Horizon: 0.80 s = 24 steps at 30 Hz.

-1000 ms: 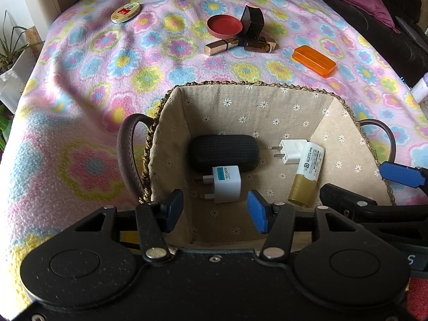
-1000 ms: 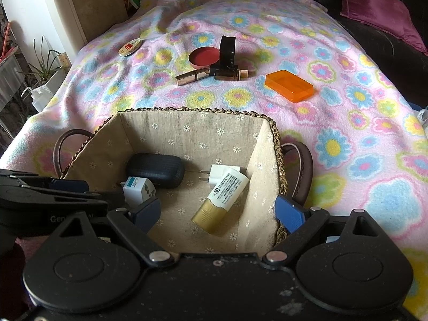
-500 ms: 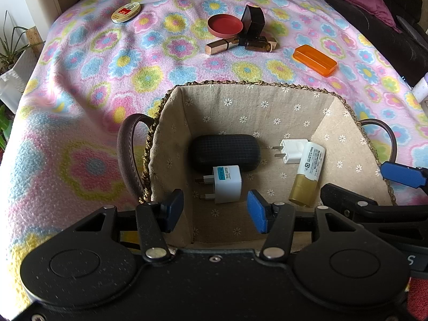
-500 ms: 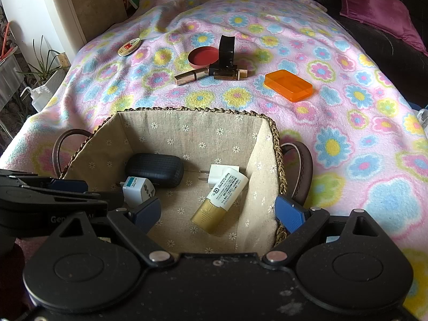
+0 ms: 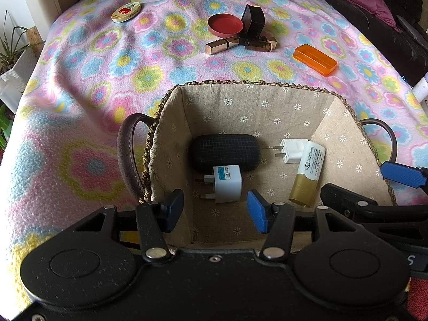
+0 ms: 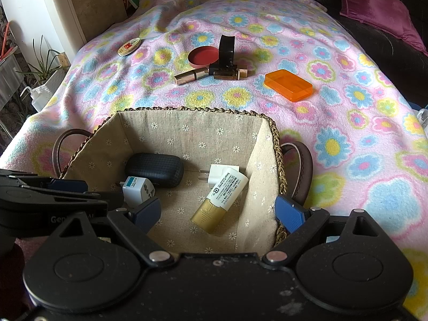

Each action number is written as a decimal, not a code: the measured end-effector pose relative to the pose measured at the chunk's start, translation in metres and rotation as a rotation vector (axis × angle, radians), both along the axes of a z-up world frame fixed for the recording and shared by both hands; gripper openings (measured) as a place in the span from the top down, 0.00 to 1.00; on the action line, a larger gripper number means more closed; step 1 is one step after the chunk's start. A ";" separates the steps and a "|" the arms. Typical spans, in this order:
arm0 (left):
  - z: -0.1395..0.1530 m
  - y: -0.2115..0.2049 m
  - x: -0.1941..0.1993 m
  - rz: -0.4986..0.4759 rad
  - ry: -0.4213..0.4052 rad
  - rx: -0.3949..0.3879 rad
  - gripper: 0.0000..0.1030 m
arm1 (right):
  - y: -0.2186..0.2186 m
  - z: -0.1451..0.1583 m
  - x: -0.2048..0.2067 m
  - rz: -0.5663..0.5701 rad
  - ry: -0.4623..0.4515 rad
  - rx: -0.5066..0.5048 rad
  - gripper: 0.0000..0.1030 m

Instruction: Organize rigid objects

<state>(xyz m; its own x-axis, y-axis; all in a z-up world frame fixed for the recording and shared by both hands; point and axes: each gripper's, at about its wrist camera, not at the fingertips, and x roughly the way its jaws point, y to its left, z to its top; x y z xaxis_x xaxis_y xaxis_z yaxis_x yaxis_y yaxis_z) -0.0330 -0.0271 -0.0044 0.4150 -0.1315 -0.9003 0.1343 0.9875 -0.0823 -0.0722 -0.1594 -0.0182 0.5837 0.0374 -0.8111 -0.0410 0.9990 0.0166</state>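
A woven basket [image 5: 256, 83] [image 6: 275, 133] with daisy-print lining stands on the flowered blanket. Inside lie a dark oval case [image 5: 226, 151] [image 6: 153, 168], a white travel adapter [image 5: 227, 183] [image 6: 139, 188], a white plug [image 5: 291, 149] [image 6: 218, 175] and a white-and-gold tube [image 5: 307, 174] [image 6: 222, 198]. My left gripper [image 5: 215, 212] hangs over the basket's near left corner, its pads a narrow gap apart with nothing between them. My right gripper [image 6: 218, 214] stands wide open and empty across the near right wall.
Beyond the basket lie an orange box [image 5: 315, 60] [image 6: 289, 85], a red round lid [image 5: 224, 25] [image 6: 202, 56], a black box [image 6: 226, 45], two lipstick tubes [image 5: 222, 46] [image 6: 191, 76] and a small round tin [image 5: 125, 12] [image 6: 129, 46]. Dark sofa with purple cushions at right.
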 end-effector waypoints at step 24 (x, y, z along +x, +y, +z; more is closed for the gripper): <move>-0.002 -0.002 0.000 -0.003 0.016 0.018 0.50 | -0.003 -0.002 -0.001 -0.003 0.007 -0.006 0.10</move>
<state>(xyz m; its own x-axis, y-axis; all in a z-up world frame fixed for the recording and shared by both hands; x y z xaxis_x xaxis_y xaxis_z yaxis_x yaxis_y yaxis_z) -0.0325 -0.0288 -0.0063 0.4003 -0.1163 -0.9089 0.1366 0.9884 -0.0663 -0.0736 -0.1626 -0.0205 0.5784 0.0309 -0.8152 -0.0378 0.9992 0.0110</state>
